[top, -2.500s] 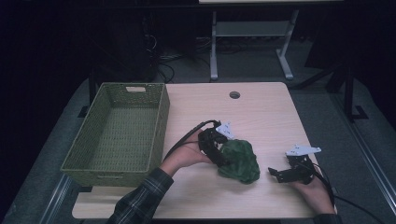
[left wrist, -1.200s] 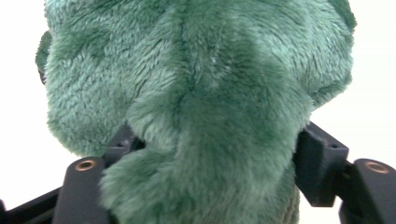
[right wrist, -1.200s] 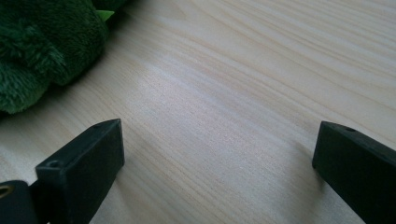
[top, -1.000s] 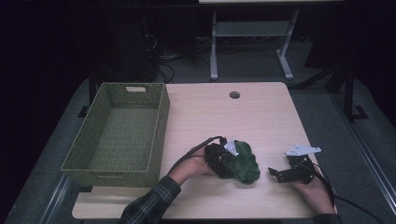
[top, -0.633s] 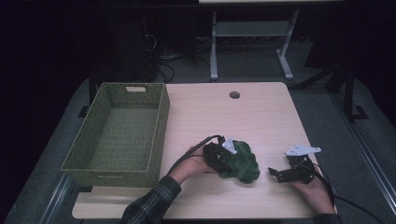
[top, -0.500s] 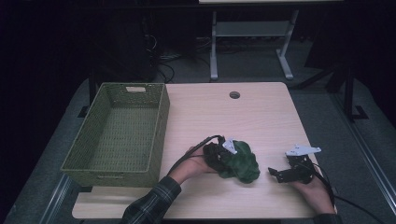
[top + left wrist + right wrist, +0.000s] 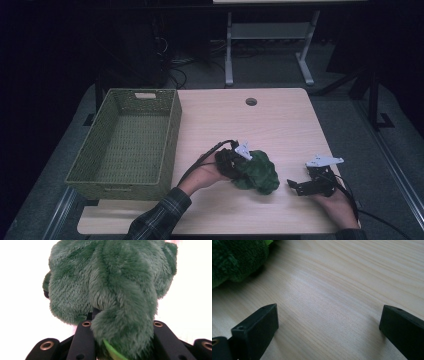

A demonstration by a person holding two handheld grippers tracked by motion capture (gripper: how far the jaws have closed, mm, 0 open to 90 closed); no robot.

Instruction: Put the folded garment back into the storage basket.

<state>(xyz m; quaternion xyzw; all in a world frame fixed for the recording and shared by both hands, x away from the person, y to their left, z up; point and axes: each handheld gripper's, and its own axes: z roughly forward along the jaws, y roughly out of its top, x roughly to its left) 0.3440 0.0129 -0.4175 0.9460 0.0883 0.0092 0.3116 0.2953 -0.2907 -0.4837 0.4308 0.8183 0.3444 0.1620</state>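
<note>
Table [image 7: 280,120]: pale wood, rectangular, with a round cable hole [image 7: 251,101] near the far edge at 12 o'clock of centre.

Basket [image 7: 130,145]: green woven, rectangular, open-topped, standing along the table's 9 o'clock side; a handle slot shows in its far wall.

Plush [image 7: 257,171]: green furry toy, lying on the table at about 5 o'clock of centre, between the two grippers. In the left gripper view the plush [image 7: 110,287] has thick fur and a bright green tag or trim near the jaws; what it depicts cannot be told.

Left gripper [image 7: 235,162]: held in the left hand [image 7: 200,176], plaid sleeve [image 7: 160,220] behind it, pressed against the plush's 9 o'clock side. In the left gripper view its black jaws stand on either side of a lobe of the fur, closed in against it and holding the plush.

Right gripper [image 7: 295,186]: held in the right hand [image 7: 335,200], low at the table's 4 o'clock corner, just beside the plush at its 3 o'clock side and apart from it. In the right gripper view the jaws stand wide, bare wood between them, with the plush [image 7: 234,260] at 10 o'clock.
</note>
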